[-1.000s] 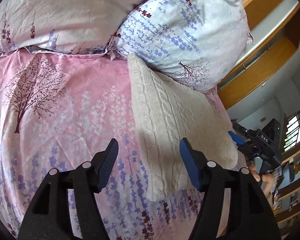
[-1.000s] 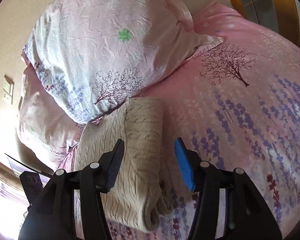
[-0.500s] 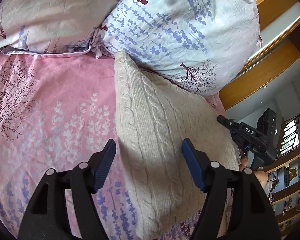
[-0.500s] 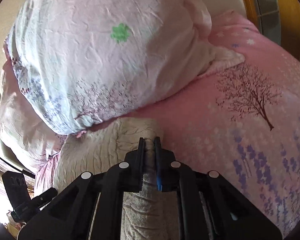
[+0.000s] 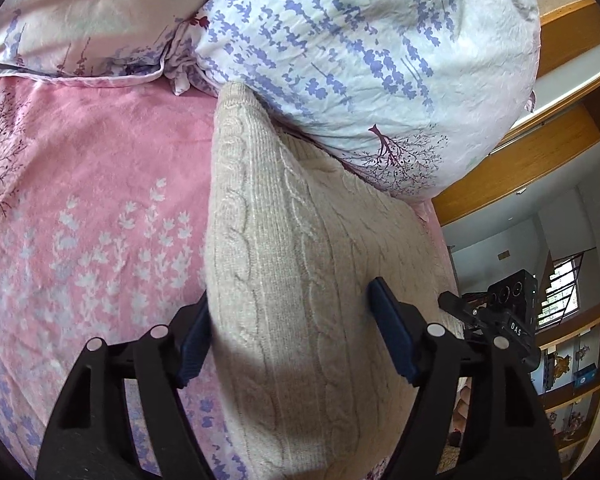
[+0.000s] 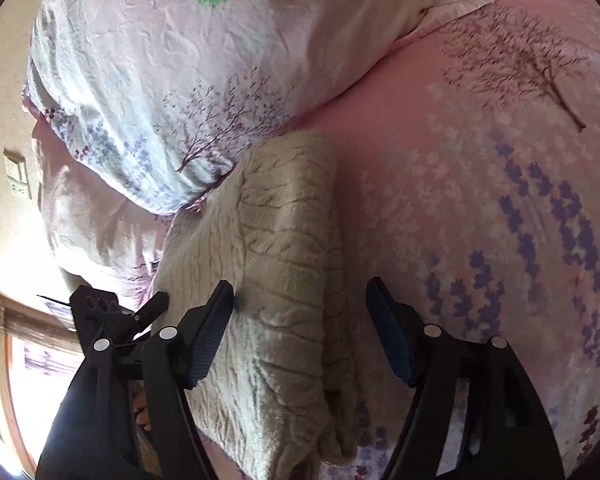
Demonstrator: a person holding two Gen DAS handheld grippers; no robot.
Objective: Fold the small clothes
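pink bedspread (image 5: 100, 184), sweater (image 5: 300, 264) lengthwise toward pillow (image 5: 380, 60)

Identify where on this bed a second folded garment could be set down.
Free: the pink floral bedsheet beside the folded cream cable-knit sweater, below the pillows. Crowded: where the sweater's far end tucks against the white lavender-print pillow, near the wooden bed frame.

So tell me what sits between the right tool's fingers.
The folded sweater lies between the open right tool's fingers, ungripped; right wrist view.
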